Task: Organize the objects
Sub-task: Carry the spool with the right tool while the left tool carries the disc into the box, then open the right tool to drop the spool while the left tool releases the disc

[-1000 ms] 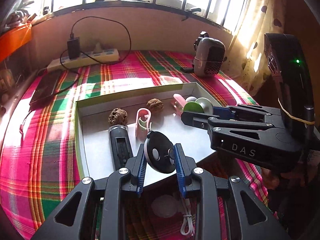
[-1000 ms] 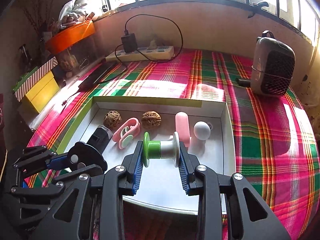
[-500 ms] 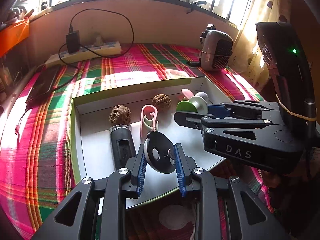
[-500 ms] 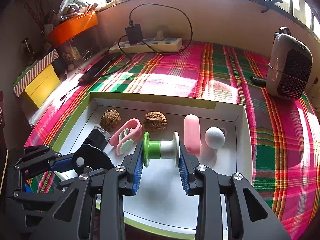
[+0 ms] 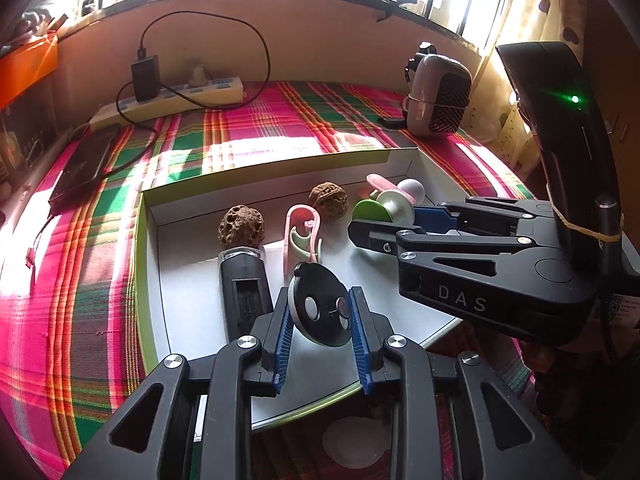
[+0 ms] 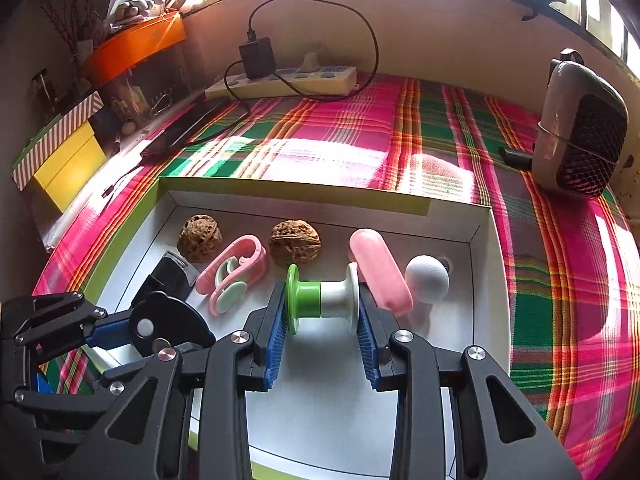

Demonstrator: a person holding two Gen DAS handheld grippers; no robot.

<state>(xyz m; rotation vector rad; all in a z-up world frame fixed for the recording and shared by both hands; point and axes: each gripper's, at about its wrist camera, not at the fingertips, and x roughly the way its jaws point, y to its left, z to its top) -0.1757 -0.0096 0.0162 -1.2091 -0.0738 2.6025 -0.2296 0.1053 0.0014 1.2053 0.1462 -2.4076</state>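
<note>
My left gripper (image 5: 320,312) is shut on a black round disc (image 5: 320,310) with two small buttons, held above the front of a white tray (image 5: 152,208). My right gripper (image 6: 322,308) is shut on a green-and-white spool (image 6: 322,300), held over the tray (image 6: 486,248). In the tray lie two walnuts (image 6: 199,238) (image 6: 295,242), a pink clip (image 6: 236,272), a pink capsule (image 6: 380,272), a white ball (image 6: 427,284) and a black rectangular device (image 5: 246,292). The right gripper with the spool also shows in the left wrist view (image 5: 384,210).
The tray sits on a pink and green plaid cloth (image 6: 360,136). A power strip (image 6: 280,82) with a charger and a dark tablet (image 5: 84,164) lie at the back left. A small heater (image 6: 580,128) stands at the back right. Yellow and orange boxes (image 6: 64,156) are at the left.
Both grippers have moved forward over the tray, still holding the disc and the spool. The tray objects now appear nearer.
</note>
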